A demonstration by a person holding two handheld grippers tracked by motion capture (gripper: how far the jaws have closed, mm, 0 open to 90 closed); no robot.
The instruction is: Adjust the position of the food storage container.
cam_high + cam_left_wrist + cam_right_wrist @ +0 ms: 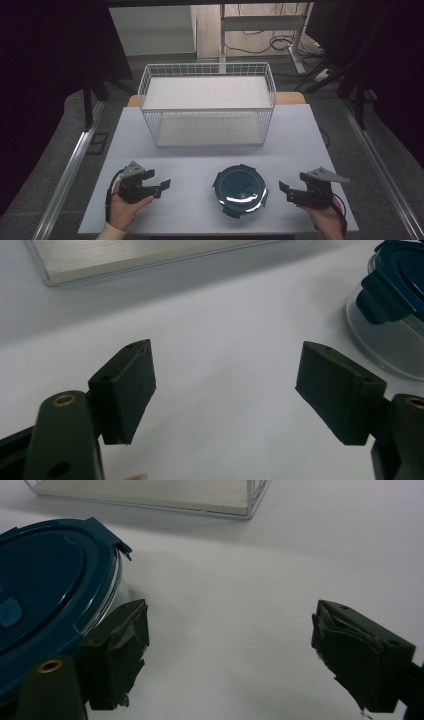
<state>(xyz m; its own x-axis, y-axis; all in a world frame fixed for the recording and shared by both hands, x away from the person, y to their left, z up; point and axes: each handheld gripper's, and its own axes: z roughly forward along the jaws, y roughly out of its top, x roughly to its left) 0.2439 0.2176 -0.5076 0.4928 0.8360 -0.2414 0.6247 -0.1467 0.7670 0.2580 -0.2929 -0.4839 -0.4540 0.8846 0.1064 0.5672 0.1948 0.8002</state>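
Note:
A round clear container with a dark blue clip lid point(240, 189) sits on the white table near its front edge, between my two grippers. My left gripper point(162, 185) rests to its left, held in a hand, jaws open with nothing between them point(225, 390). The container's edge point(395, 305) shows at the right of the left gripper view. My right gripper point(285, 190) lies to the container's right, jaws open and empty point(230, 655). In the right gripper view the blue lid point(45, 585) is close beside the left fingertip point(122, 650), apart from it.
A white wire basket point(207, 104) with a pale floor stands at the back middle of the table point(295, 135). The table's front edge runs just below both hands. Dark floor, metal rails and cables surround the table.

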